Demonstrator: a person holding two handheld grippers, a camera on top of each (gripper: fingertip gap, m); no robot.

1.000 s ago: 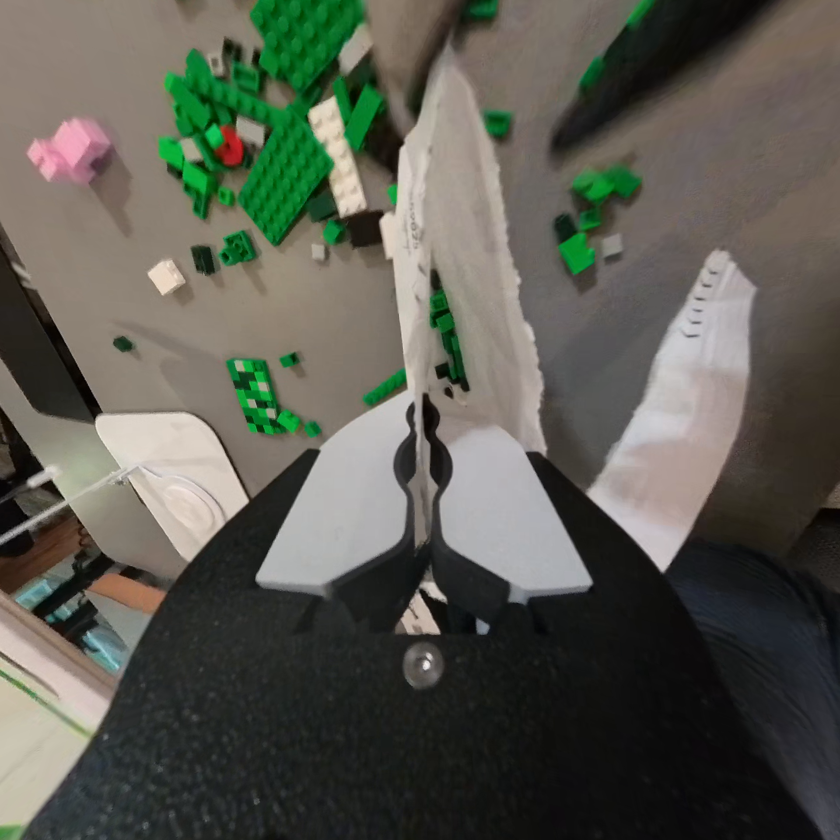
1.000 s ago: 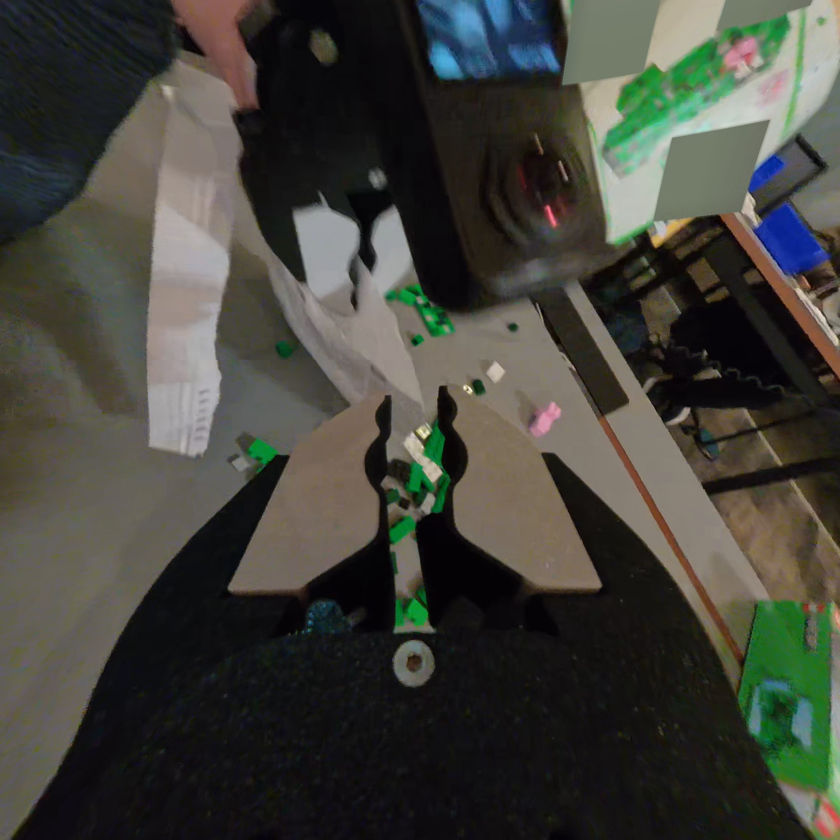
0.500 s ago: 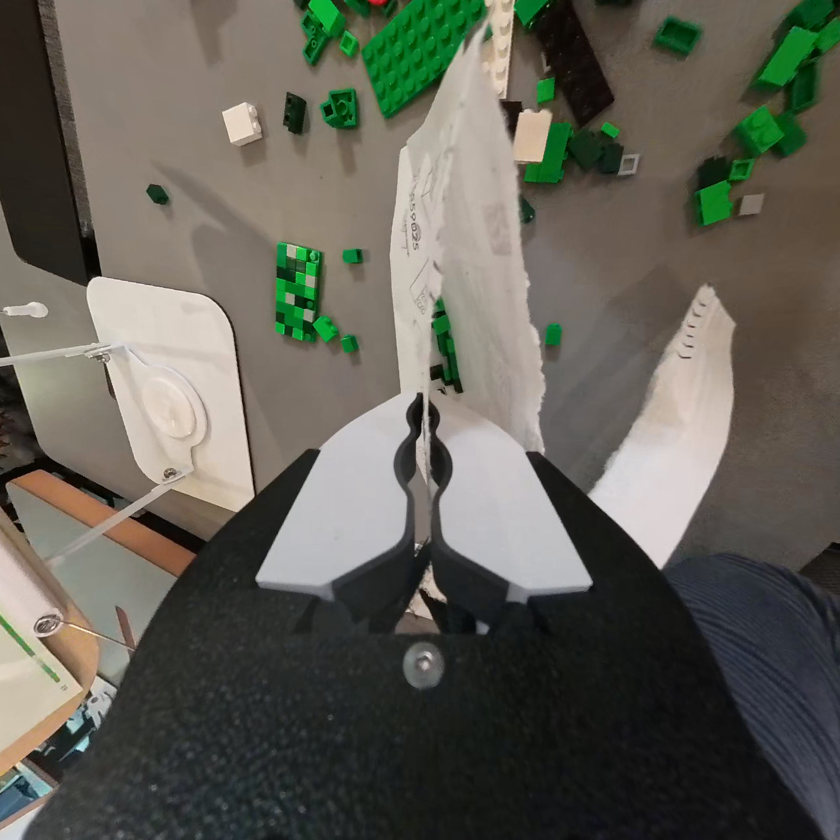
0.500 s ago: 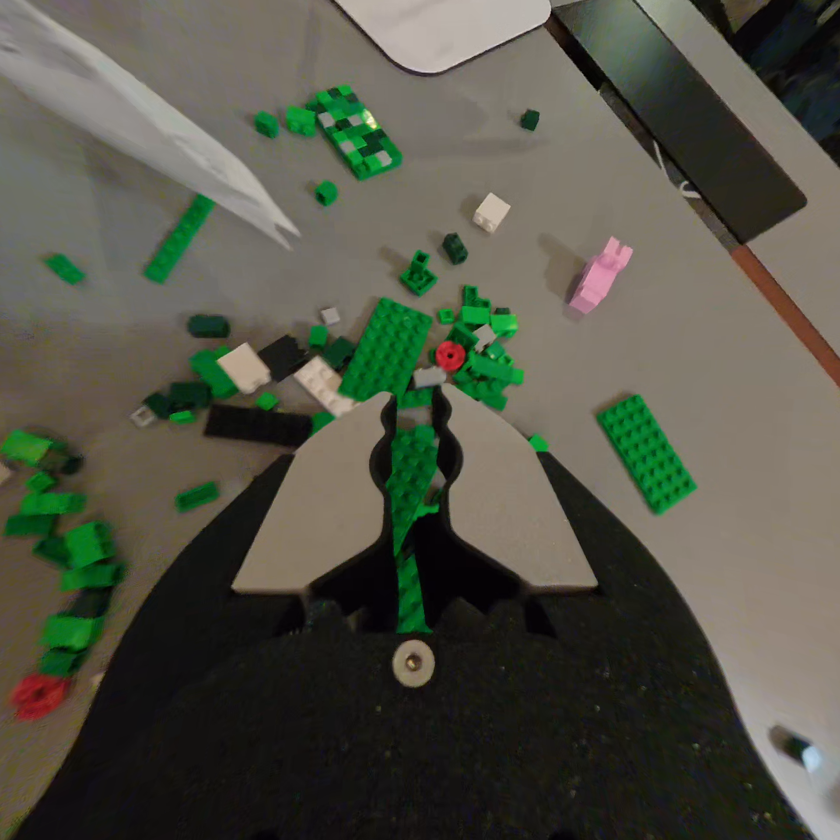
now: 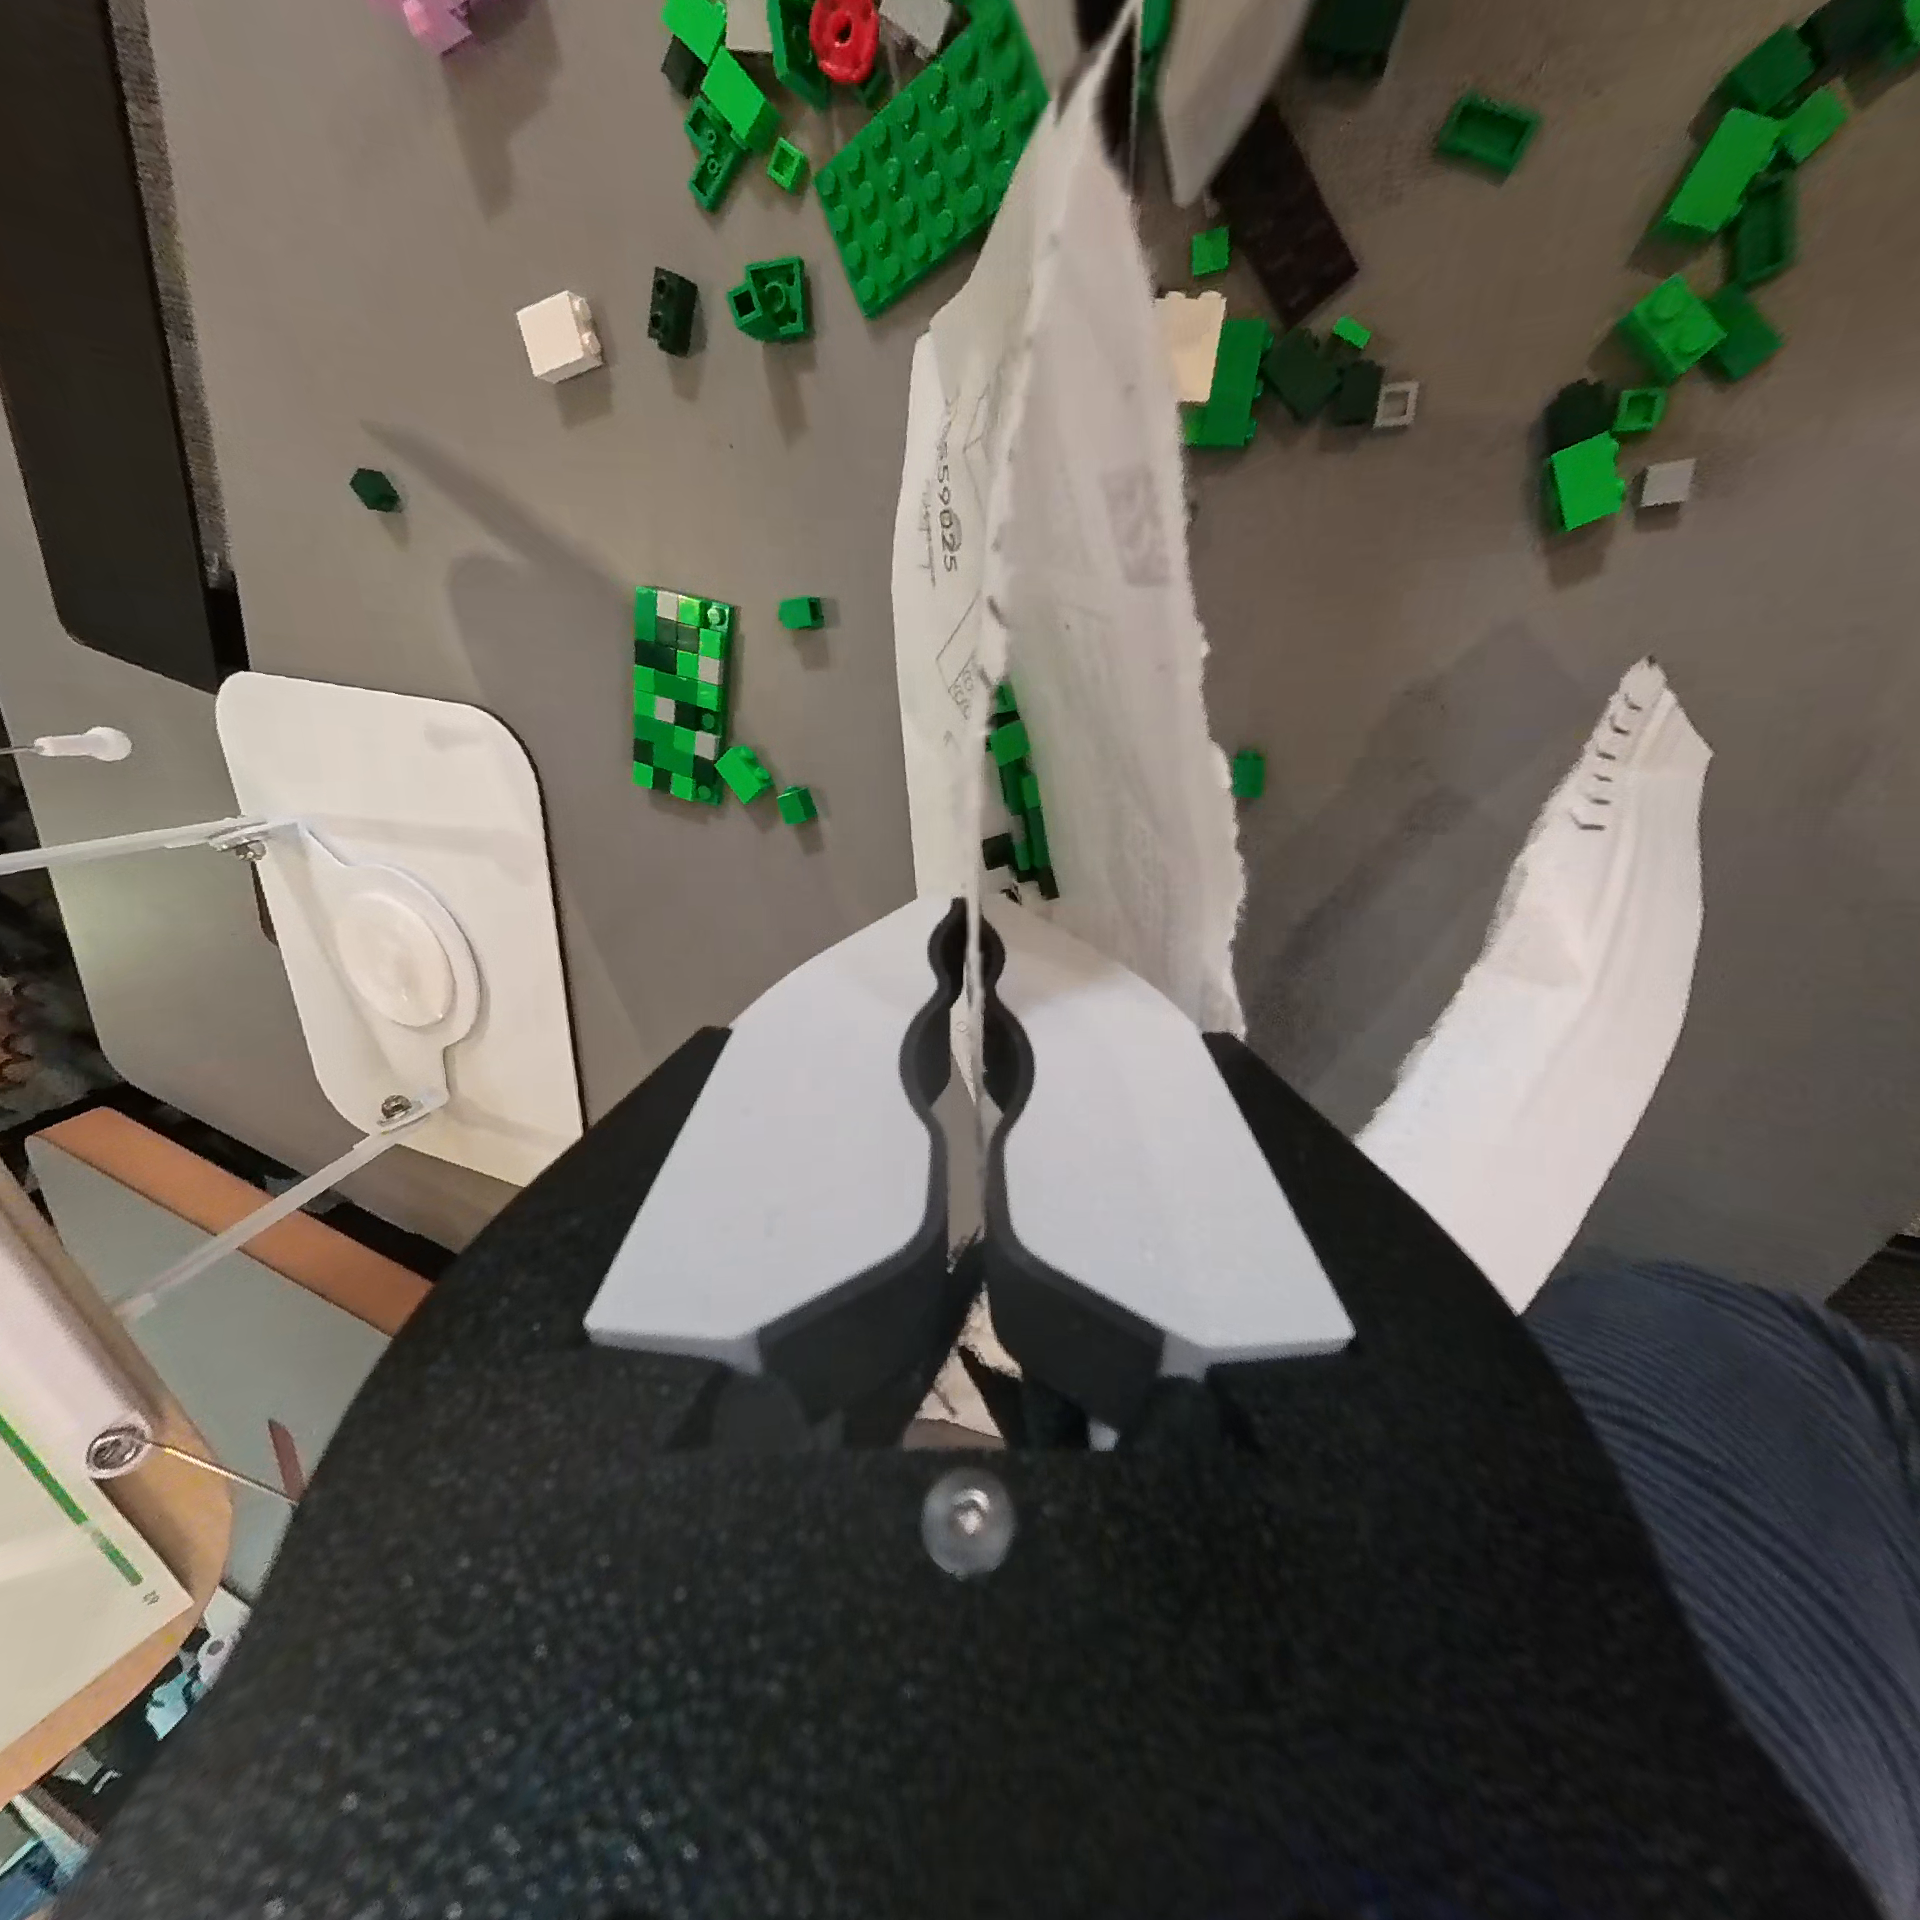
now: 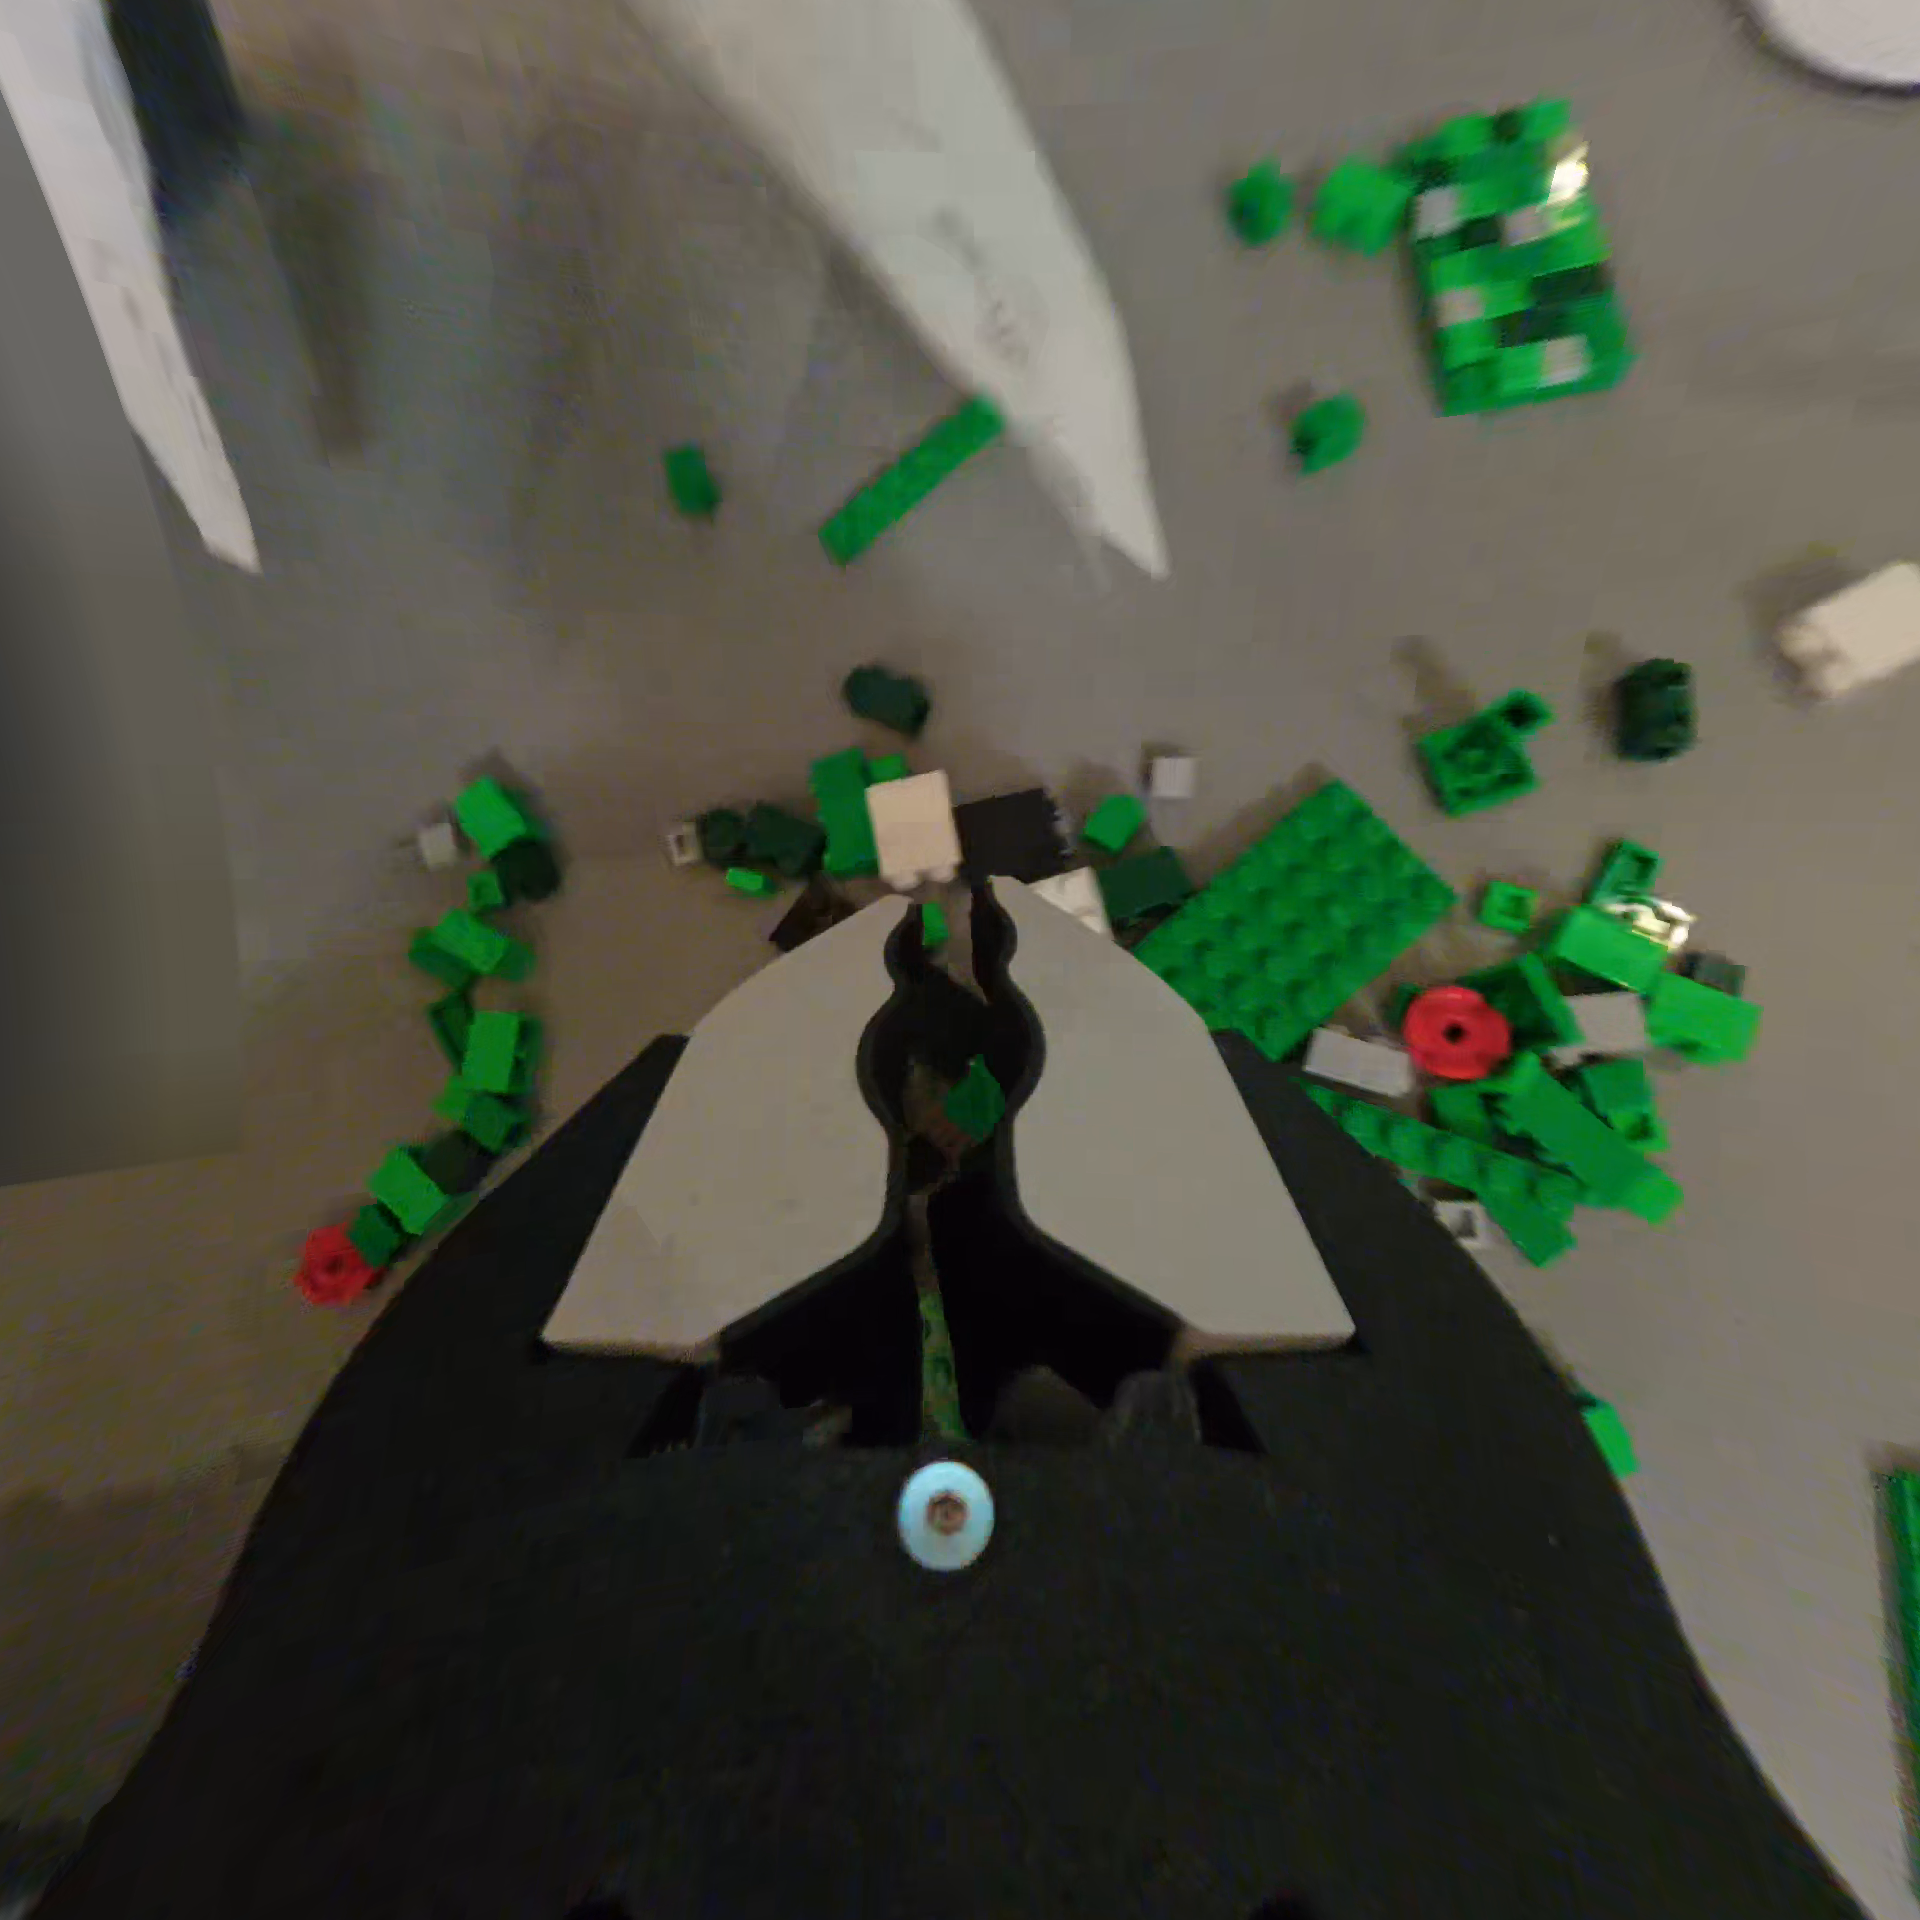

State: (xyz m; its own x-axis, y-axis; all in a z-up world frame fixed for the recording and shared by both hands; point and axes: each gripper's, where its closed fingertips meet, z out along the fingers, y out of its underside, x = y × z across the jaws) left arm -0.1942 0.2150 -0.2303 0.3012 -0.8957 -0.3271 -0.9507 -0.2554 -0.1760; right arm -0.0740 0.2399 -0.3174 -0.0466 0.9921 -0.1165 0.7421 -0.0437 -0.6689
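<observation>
- Two hand-held grippers hang over a grey tabletop (image 5: 374,312) strewn with green bricks (image 6: 1294,920).
- Left hand-held gripper (image 5: 971,914) is clamped on a torn white paper bag (image 5: 1101,582).
- Right hand-held gripper (image 6: 951,914) sits nearly together above a black plate (image 6: 1013,831), pinching nothing clearly.
- A white pad (image 5: 416,831) lies left of the left one.

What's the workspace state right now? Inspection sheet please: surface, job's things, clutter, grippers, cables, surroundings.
Surface: grey tabletop, bricks strewn over it.
Job's things: torn white paper bag hanging from the left gripper; a second white paper piece to its right.
Clutter: loose green bricks, large green plate, patterned green tile panel, white brick, red round piece, black plate.
Grippers: left gripper shut on the bag; right gripper low over the brick pile, narrow gap, picture blurred.
Cables: nothing seen.
Surroundings: white plastic mount at the table edge; dark ribbed sleeve.
</observation>
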